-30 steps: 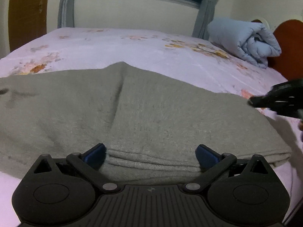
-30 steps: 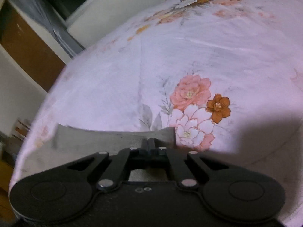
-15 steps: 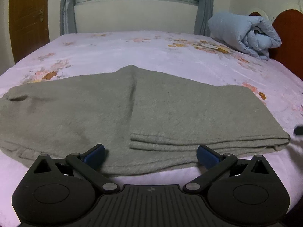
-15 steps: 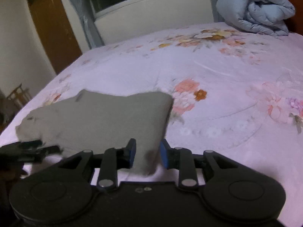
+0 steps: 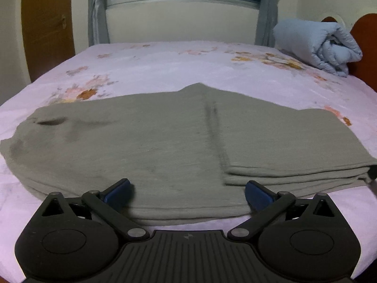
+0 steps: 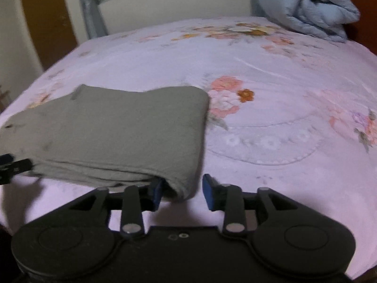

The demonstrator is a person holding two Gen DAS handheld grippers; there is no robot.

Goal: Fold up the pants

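The grey-green pants (image 5: 146,141) lie folded flat on the bed, with a doubled layer on the right half. My left gripper (image 5: 187,193) is open and empty, just in front of the pants' near edge. In the right wrist view the pants (image 6: 113,127) lie left of centre, and their near right corner sits between the open fingers of my right gripper (image 6: 182,192), which do not pinch it. The tip of the left gripper (image 6: 11,165) shows at the far left.
The bed (image 5: 165,70) has a pale pink floral sheet. A rolled light-blue duvet (image 5: 315,44) lies at the far right by a brown headboard. A window with grey curtains and a wooden door are behind the bed.
My right gripper has let go of the pants and opened, then drawn back. My left gripper has also pulled back from the pants. The pants now lie flat and folded.
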